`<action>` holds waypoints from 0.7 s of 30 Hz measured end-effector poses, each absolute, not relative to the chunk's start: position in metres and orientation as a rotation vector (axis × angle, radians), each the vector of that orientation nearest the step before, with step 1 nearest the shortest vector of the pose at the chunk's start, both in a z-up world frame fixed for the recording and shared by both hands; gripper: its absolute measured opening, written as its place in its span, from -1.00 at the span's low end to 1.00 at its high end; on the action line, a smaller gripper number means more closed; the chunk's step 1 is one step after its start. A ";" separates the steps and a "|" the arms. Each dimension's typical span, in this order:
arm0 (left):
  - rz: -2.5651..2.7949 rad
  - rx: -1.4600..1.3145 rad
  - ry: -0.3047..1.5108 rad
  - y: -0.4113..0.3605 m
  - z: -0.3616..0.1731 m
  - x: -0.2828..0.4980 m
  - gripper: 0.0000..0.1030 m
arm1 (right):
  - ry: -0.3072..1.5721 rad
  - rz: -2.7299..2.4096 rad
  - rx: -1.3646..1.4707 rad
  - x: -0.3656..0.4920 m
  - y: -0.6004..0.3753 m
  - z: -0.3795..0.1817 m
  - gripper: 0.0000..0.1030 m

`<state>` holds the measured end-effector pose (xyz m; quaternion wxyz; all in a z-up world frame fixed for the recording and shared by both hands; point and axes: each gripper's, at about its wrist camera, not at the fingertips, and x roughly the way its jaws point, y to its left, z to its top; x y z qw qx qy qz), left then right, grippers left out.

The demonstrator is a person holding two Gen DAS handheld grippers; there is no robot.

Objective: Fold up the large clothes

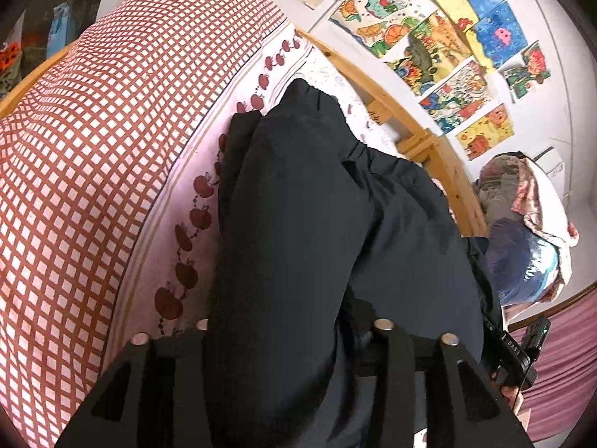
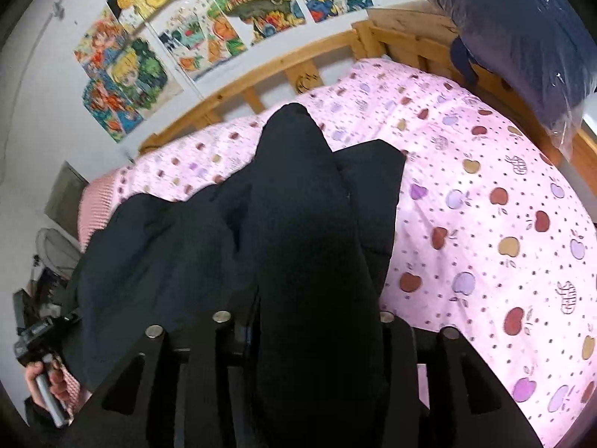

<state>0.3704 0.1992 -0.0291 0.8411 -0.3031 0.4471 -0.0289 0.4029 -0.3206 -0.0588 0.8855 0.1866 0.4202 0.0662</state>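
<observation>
Both grippers, left and right, had their fingers clamped on the dark garment, which stretched forward from them over the bed, neither hand nearer.

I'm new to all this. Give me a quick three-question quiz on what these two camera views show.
1. True or false: both claws grip the dark garment.
2. What print covers the pink bedsheet? A) apples B) stars C) stripes
3. What hangs on the wall behind the wooden bed frame?

Key: 1 true: left claw and right claw each pinch cloth. 2 A. 3 Colourful drawings.
</observation>
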 end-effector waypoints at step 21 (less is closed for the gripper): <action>0.200 -0.344 0.798 0.182 0.014 0.343 0.99 | 0.774 -0.001 0.220 0.387 -0.320 -0.031 0.65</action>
